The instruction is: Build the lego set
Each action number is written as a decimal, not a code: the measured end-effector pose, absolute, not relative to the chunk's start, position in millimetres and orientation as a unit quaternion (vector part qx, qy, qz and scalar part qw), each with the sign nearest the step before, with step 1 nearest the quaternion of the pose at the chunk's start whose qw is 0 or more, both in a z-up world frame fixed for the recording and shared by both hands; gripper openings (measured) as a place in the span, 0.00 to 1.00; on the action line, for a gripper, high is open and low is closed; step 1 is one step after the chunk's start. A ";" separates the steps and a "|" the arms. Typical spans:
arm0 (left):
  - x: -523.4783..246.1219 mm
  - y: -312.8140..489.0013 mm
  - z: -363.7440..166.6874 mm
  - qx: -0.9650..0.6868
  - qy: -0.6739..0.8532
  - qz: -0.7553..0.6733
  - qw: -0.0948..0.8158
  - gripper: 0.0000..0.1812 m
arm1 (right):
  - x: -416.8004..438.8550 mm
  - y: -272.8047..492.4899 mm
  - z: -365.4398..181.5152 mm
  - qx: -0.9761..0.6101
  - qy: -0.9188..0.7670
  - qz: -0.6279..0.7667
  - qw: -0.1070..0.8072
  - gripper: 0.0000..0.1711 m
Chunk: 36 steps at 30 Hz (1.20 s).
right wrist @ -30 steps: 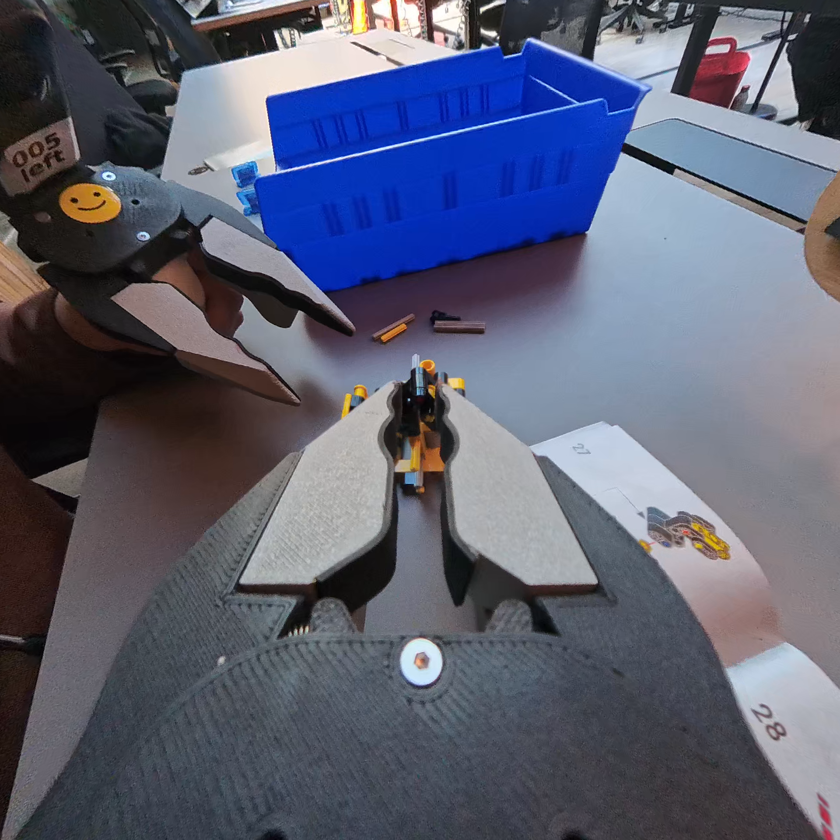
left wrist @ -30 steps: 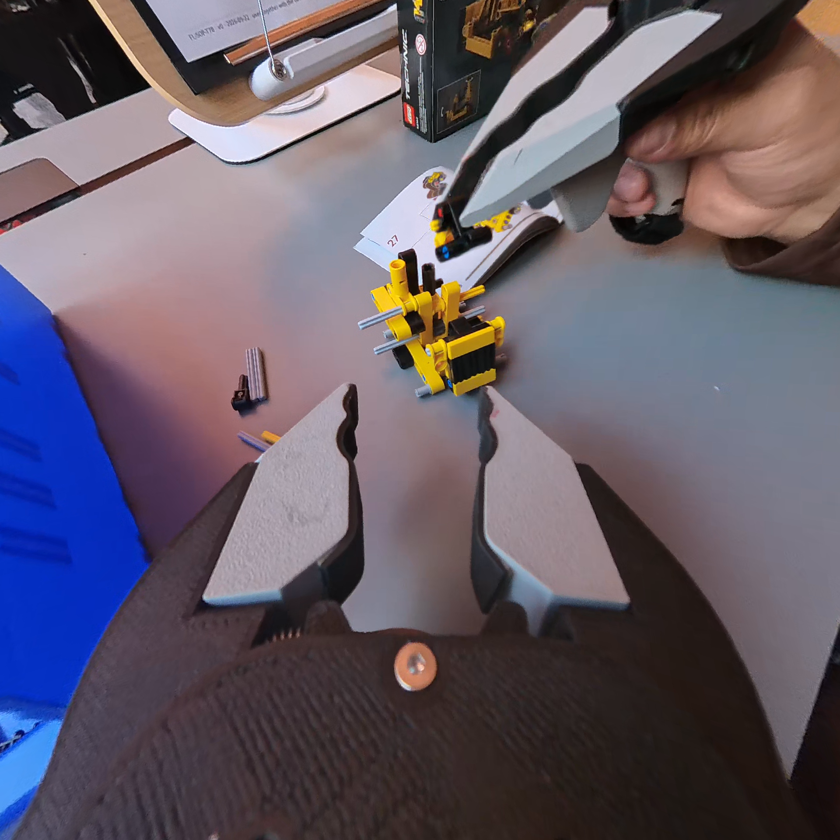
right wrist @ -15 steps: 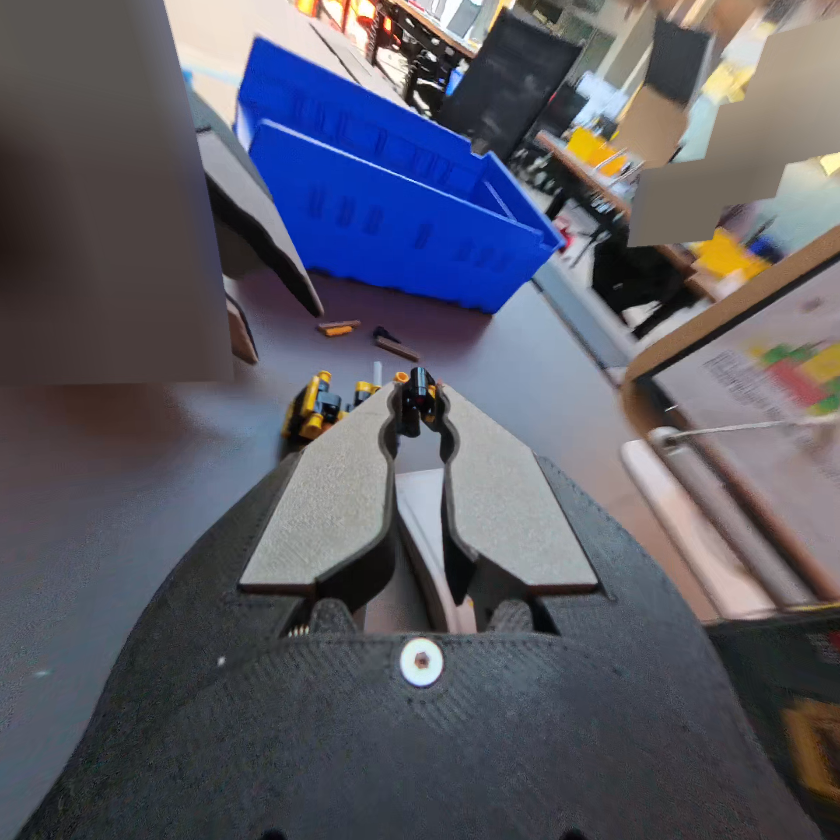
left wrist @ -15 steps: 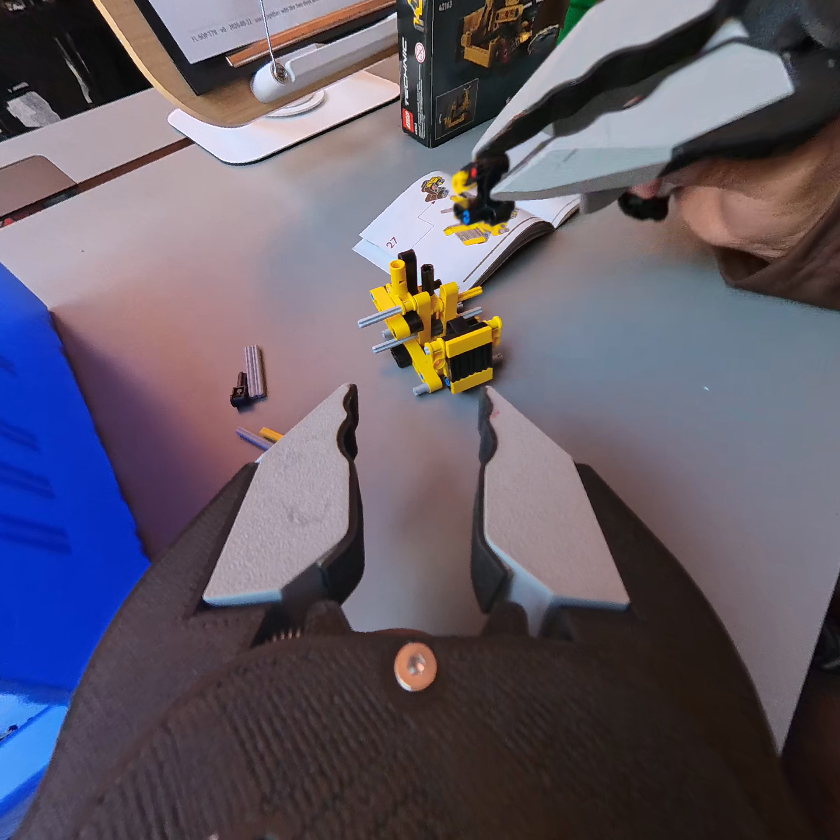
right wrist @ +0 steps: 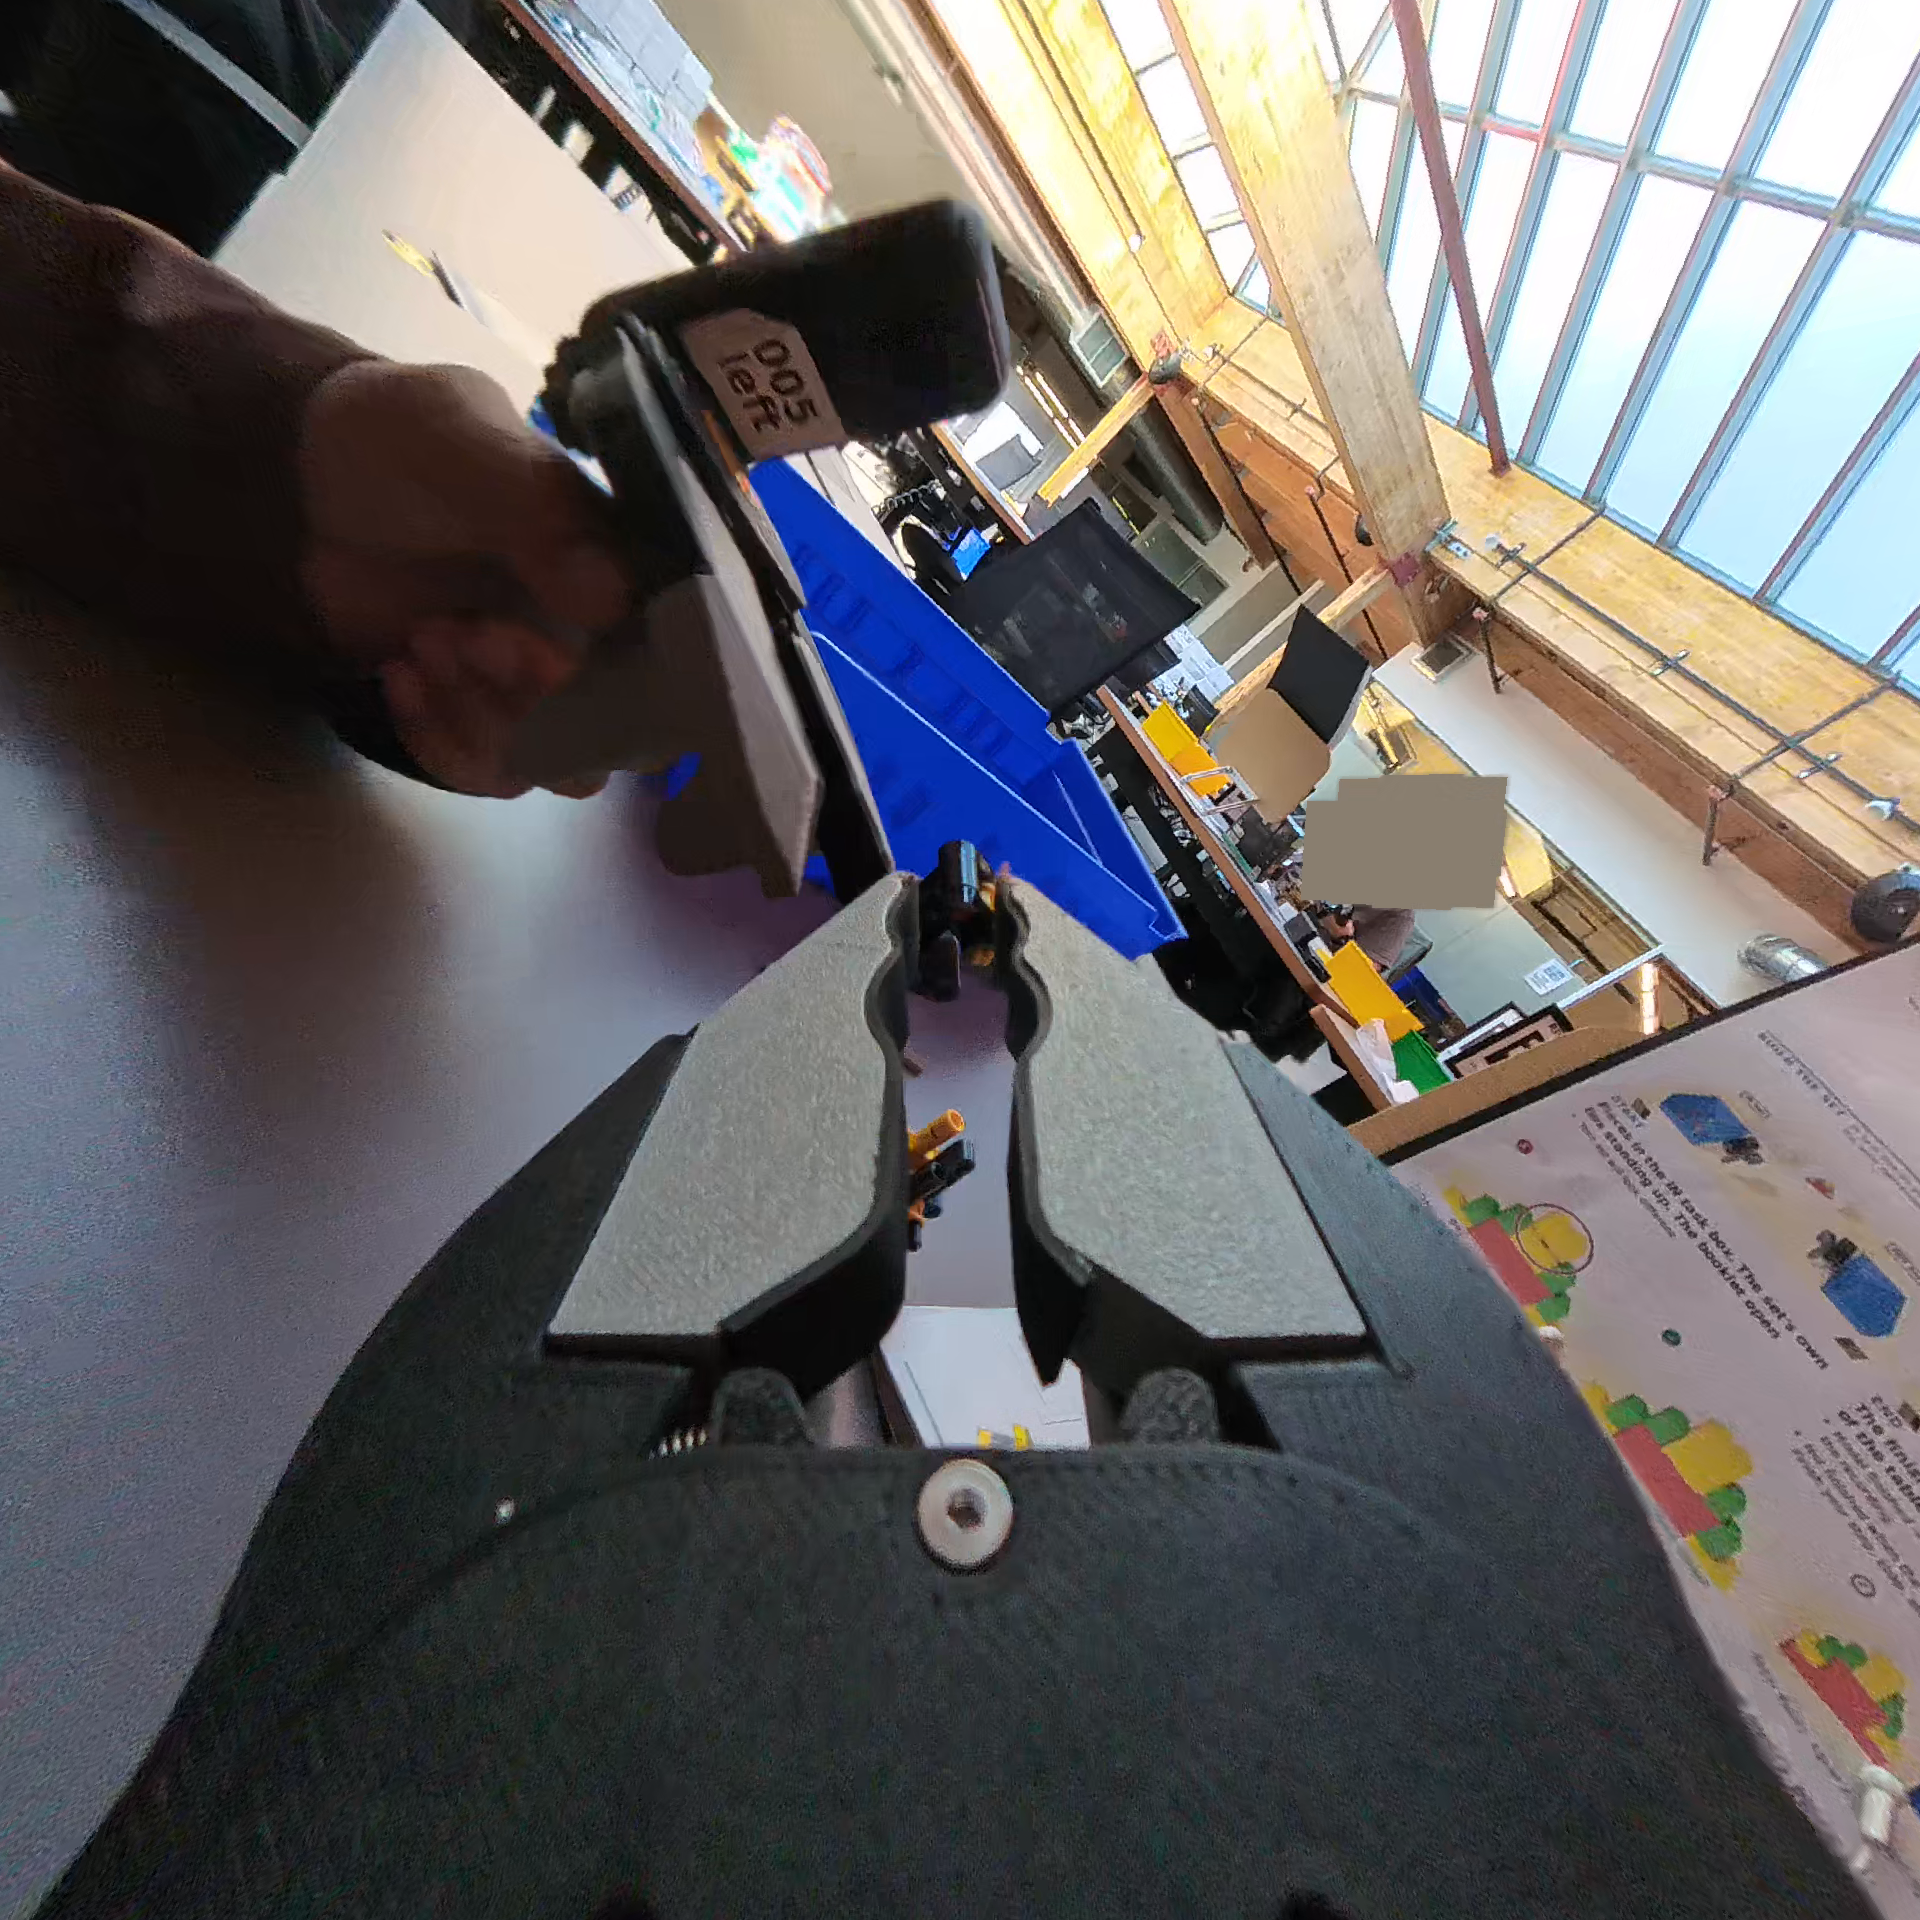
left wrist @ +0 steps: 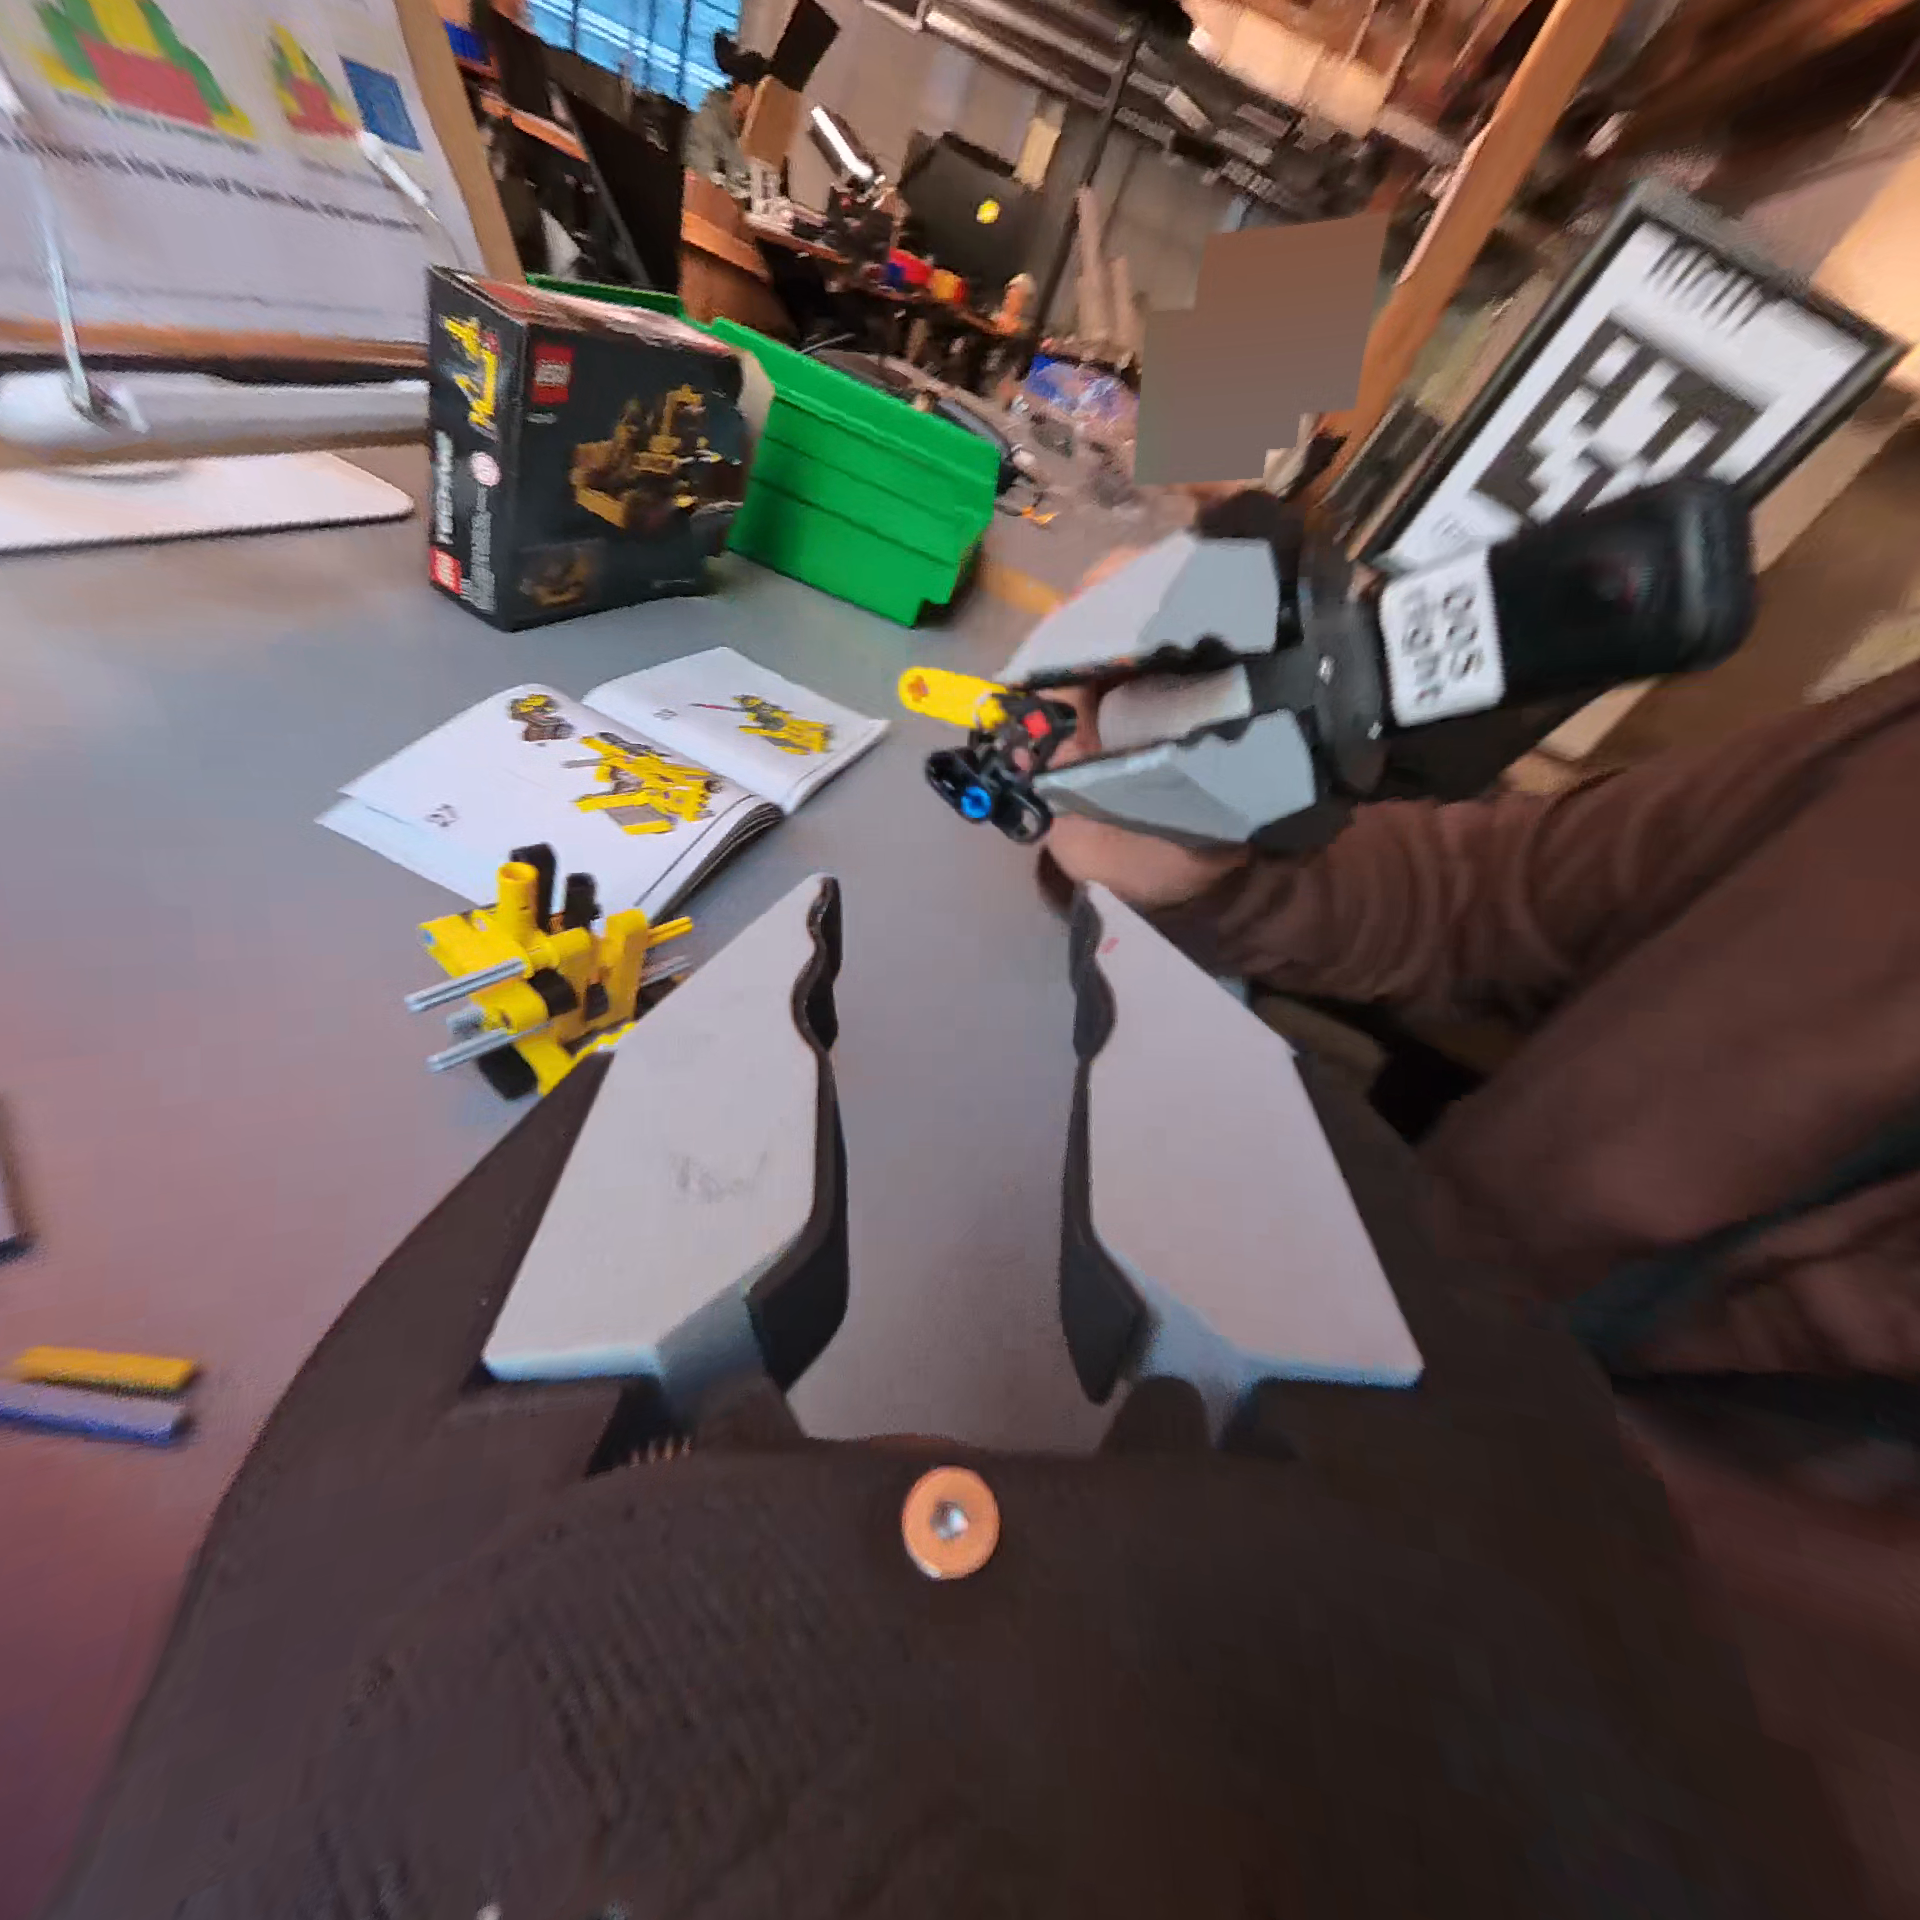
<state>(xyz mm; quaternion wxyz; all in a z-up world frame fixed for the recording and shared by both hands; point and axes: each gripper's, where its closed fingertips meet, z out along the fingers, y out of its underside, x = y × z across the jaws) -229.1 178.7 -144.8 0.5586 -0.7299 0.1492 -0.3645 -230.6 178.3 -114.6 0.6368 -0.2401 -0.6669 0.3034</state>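
A small black-and-yellow sub-assy (left wrist: pixel 982 748) was held clamped in the right gripper (left wrist: pixel 1023 743) above the table (left wrist: pixel 260 644), the left gripper (left wrist: pixel 951 914) gaped empty, so mating to the yellow chassis (left wrist: pixel 530 971), far left, was judged next, w/ careful pin alignment needed.

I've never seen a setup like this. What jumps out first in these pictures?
The right gripper, held up at the right above the grey table, pinches a small black and yellow lego piece. Below on the left stands the half-built yellow model, beside an open instruction booklet. The left gripper is open and empty.

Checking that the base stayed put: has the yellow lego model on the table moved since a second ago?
Cannot tell for sure. The yellow lego model sits as near the open instruction booklet as before, which suggests no; the left camera itself swung.
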 end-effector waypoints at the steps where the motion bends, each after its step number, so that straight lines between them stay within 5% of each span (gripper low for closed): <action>1: -229.1 178.8 -139.4 -0.719 0.140 -0.398 0.553 0.23 | -229.1 177.5 -113.5 -0.233 -0.666 0.293 0.645 0.06; 5: -222.9 174.4 -128.0 -0.691 0.147 -0.500 0.501 0.17 | -223.0 178.6 -113.9 -0.210 -0.666 0.245 0.673 0.06; 17: -190.5 187.5 -162.1 -0.755 0.302 -0.418 0.404 0.23 | -206.1 198.1 -131.5 -0.178 -0.674 0.155 0.700 0.06; 36: -195.2 191.3 -158.1 -0.713 0.315 -0.368 0.508 0.24 | -210.0 244.6 -163.0 -0.242 -0.713 0.262 0.604 0.06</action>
